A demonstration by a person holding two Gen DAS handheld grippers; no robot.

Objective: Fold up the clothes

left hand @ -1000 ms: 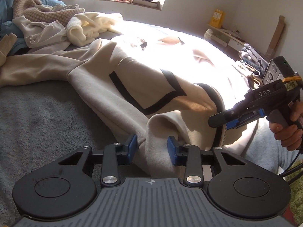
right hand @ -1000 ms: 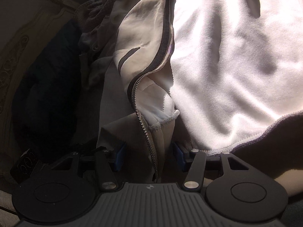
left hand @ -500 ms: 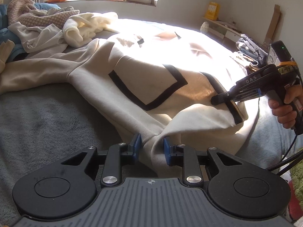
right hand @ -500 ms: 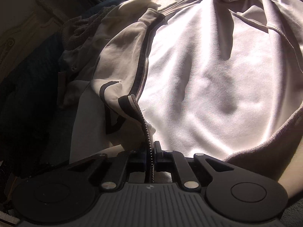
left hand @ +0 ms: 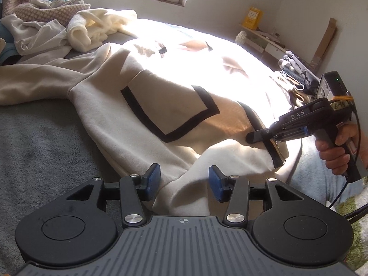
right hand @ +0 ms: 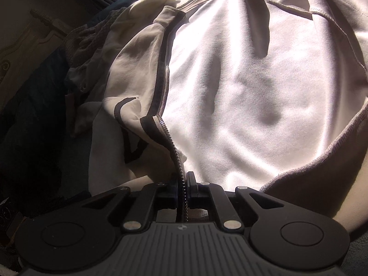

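Left gripper (left hand: 184, 181): you held it wide apart, a hem fold between the pads, untouched.
Right gripper (right hand: 182, 186): you had it clamped on the zipper edge (right hand: 178, 158).
Hoodie (left hand: 165, 115): cream, spread mid-frame over the grey blanket (left hand: 41, 142).

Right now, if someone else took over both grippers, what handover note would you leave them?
Left gripper: open, pads either side of the cream zip-up jacket's bottom hem fold, not clamped.
Right gripper: shut on the zipper edge of the front panel.
The jacket lies spread on the grey blanket, front open with the lining showing.
Nothing folded yet. Left: re-grip the hem, close the panel, fold sleeves and body.
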